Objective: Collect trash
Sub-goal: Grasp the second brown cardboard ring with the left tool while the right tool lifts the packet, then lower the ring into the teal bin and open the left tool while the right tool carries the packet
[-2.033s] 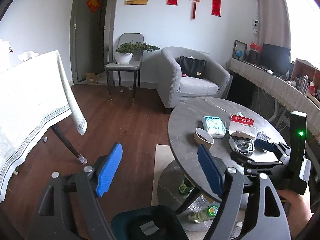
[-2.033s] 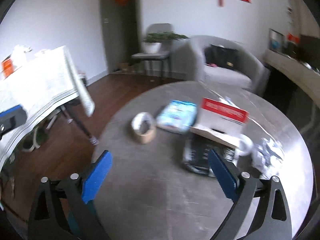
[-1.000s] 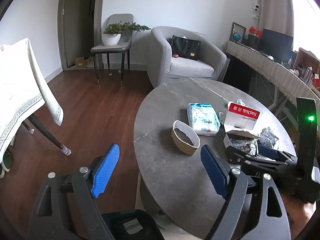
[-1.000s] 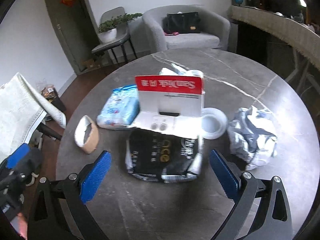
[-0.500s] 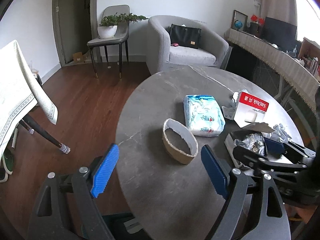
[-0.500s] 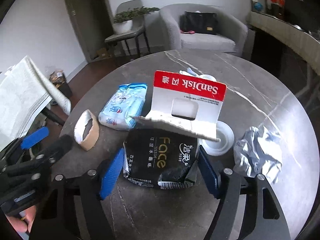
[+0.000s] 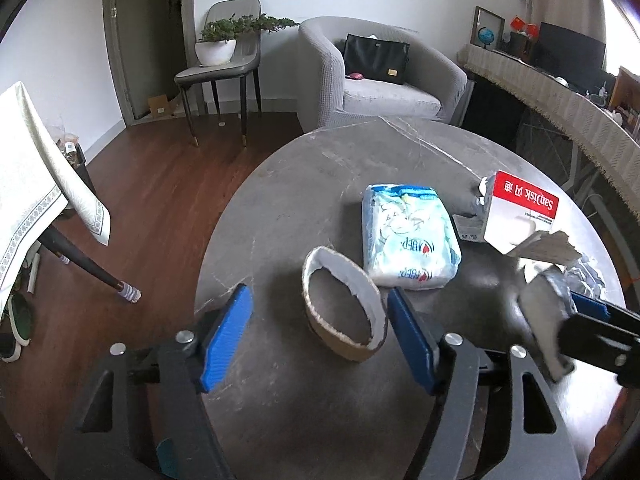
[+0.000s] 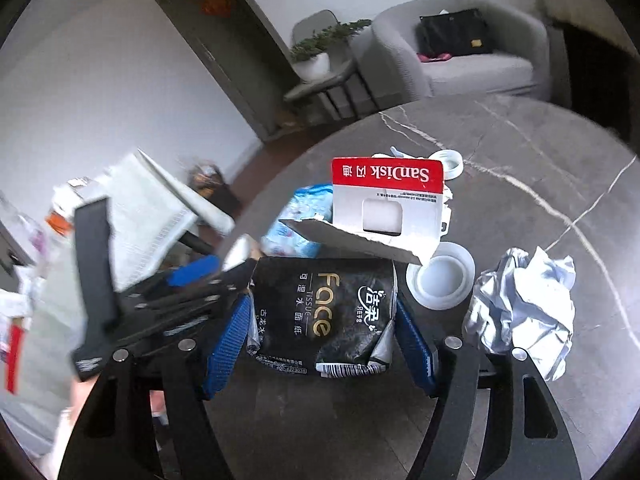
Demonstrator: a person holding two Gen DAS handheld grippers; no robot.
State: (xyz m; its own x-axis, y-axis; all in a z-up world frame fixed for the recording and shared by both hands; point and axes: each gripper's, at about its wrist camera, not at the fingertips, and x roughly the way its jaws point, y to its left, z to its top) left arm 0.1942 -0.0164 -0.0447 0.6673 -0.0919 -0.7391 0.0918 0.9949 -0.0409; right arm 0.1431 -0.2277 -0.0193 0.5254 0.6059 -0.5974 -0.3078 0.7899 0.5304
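Trash strewn over the round grey stone-look table [image 7: 280, 200]. Right gripper [image 8: 320, 342]: jaws just closed in, pads pinching the black tissue pack [image 8: 320, 312] by its two sides, at the near part of the table. Left gripper [image 7: 318, 334]: jaws just narrowed but not clamped, straddling the torn paper ring [image 7: 340, 312], with a gap at the left pad.

Likely trouble:
- Torn SanDisk card [image 8: 388, 196] overhanging the pack's far end, liable to topple or drag along on a lift.
- Soft pack apt to slump out of a side pinch.
- Flimsy ring apt to fold flat or skid on the smooth top.
- Grippers close together, so a risk of knocking.

White lid [image 8: 440, 280] and crumpled foil [image 8: 520, 316] to the right, blue wipes pack [image 7: 408, 236] behind the ring. Beyond: wooden floor [image 7: 160, 184], grey armchair [image 7: 380, 100] far, cloth-covered table [image 7: 32, 176] left.
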